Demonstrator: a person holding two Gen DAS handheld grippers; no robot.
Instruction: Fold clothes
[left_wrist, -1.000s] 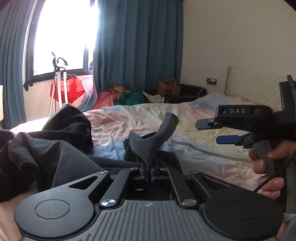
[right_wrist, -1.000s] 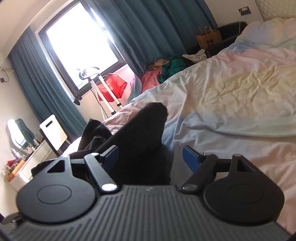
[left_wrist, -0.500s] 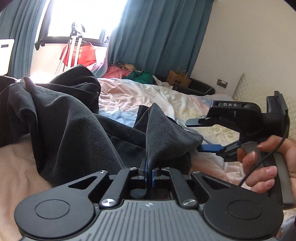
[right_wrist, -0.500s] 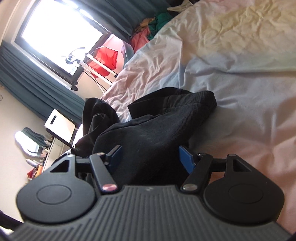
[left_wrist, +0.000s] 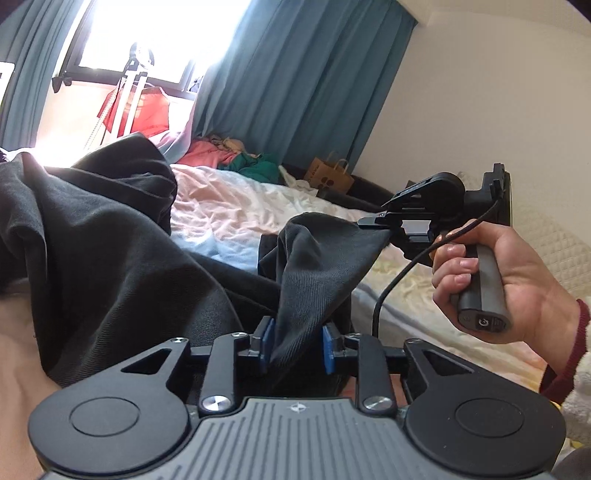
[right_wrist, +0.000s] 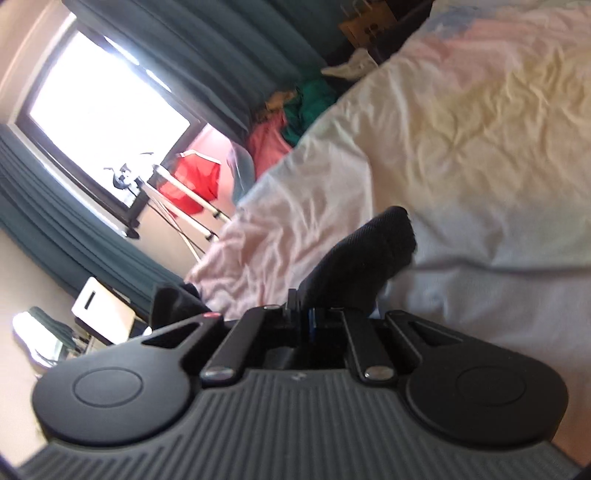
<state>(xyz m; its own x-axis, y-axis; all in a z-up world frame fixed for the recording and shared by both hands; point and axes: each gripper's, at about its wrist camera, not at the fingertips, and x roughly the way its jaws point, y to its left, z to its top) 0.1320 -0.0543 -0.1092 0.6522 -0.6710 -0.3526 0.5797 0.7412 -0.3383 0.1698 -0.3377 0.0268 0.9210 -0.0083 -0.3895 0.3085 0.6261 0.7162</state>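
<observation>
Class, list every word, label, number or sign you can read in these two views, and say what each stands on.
No readable words or numbers in either view.
Handle end: a small round symbol with tiny marks beside it, too small to read.
Paper bag: dark printed dots, no lettering legible.

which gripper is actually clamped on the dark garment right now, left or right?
The right gripper: it is shut on a corner of the dark grey knit garment. The left gripper stands open, cloth merely draped between its blue pads.
</observation>
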